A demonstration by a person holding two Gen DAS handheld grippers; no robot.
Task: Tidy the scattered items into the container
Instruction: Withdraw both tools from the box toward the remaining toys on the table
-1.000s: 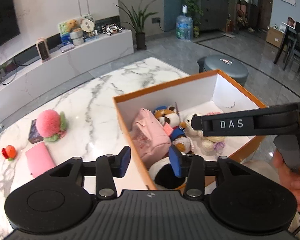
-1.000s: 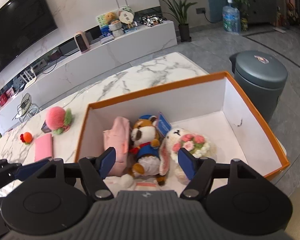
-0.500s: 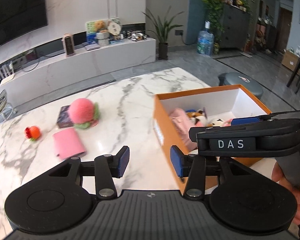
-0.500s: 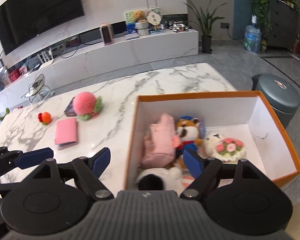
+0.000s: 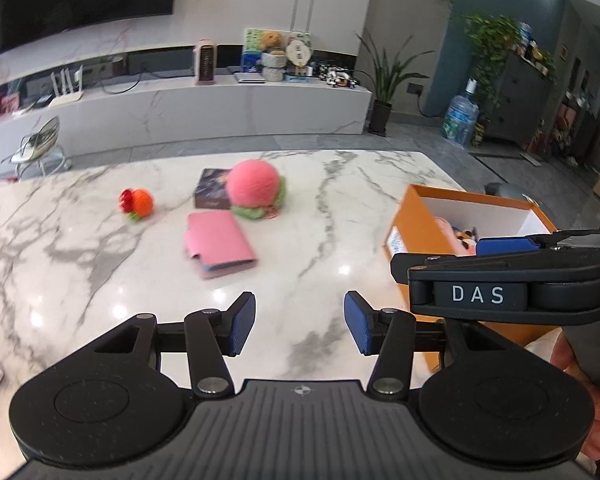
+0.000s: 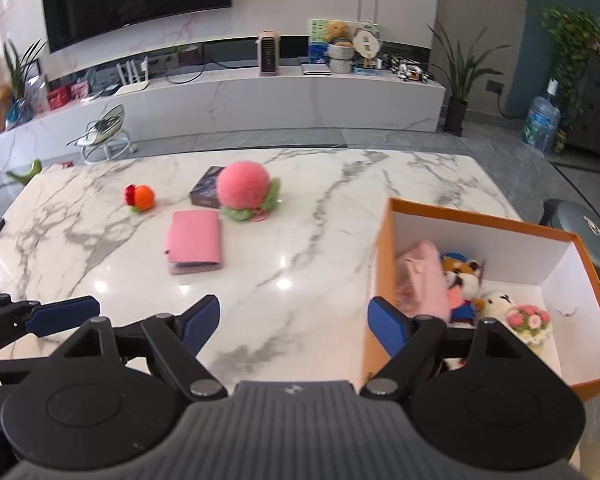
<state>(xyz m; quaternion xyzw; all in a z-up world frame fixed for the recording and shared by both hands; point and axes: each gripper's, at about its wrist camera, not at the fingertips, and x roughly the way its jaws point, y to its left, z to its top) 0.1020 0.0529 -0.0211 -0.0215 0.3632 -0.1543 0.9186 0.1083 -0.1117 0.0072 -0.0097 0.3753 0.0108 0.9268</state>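
Note:
On the marble table point(image 5: 340, 208) lie a pink wallet point(image 5: 218, 244) point(image 6: 194, 242), a pink plush ball with green leaves point(image 5: 256, 189) point(image 6: 245, 191), a dark small box point(image 5: 210, 189) point(image 6: 205, 192) behind it, and an orange toy point(image 5: 138, 203) point(image 6: 141, 197). The orange box point(image 6: 496, 224) point(image 5: 416, 232) at the right holds a pink pouch point(image 6: 420, 276) and plush toys point(image 6: 464, 280). My left gripper point(image 5: 299, 322) is open and empty above the table, near the wallet's side. My right gripper point(image 6: 294, 326) is open and empty, by the box's left wall.
A white TV bench point(image 6: 260, 96) with several items stands beyond the table. A grey bin point(image 6: 588, 236) stands on the floor right of the box. The right gripper's side point(image 5: 500, 280) crosses the left wrist view in front of the box.
Both grippers have swung left, away from over the box toward the loose items on the table. Both stay open and empty.

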